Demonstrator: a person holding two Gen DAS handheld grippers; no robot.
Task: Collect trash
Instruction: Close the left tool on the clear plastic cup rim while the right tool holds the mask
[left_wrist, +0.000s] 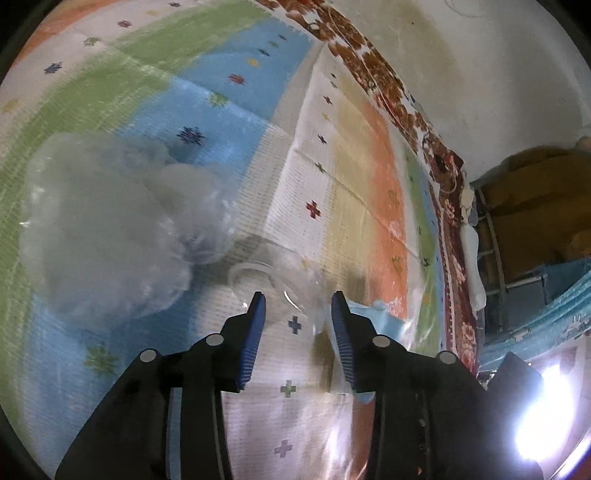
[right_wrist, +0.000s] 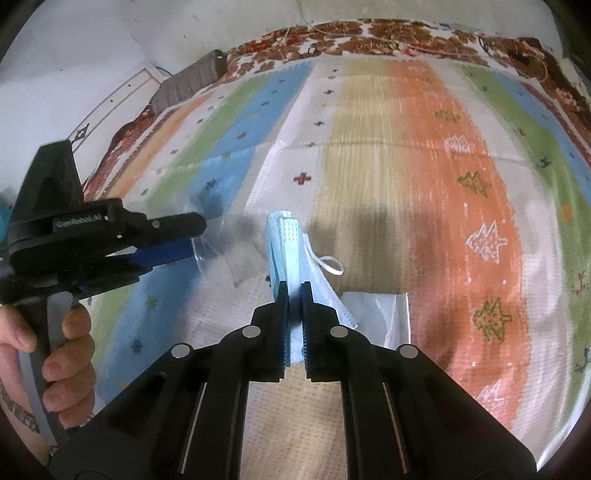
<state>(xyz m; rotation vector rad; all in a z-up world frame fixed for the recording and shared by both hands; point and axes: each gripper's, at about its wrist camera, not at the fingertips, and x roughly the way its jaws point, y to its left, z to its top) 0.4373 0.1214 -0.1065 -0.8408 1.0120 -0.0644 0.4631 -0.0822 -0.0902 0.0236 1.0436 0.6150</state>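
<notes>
Right wrist view: right gripper (right_wrist: 294, 291) clamps one blue face mask (right_wrist: 286, 243) above the striped mat (right_wrist: 424, 155); left gripper (left_wrist: 298, 301) released, one clear bag (left_wrist: 110, 236) beside it.

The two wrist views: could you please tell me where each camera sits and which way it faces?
Left wrist: on the left tool, angled down at the striped mat; its open jaws frame a clear plastic bag.
Right wrist: on the right tool, angled down, clamping a blue face mask; a hand shows.
Shared: mat, mask, bag.
</notes>
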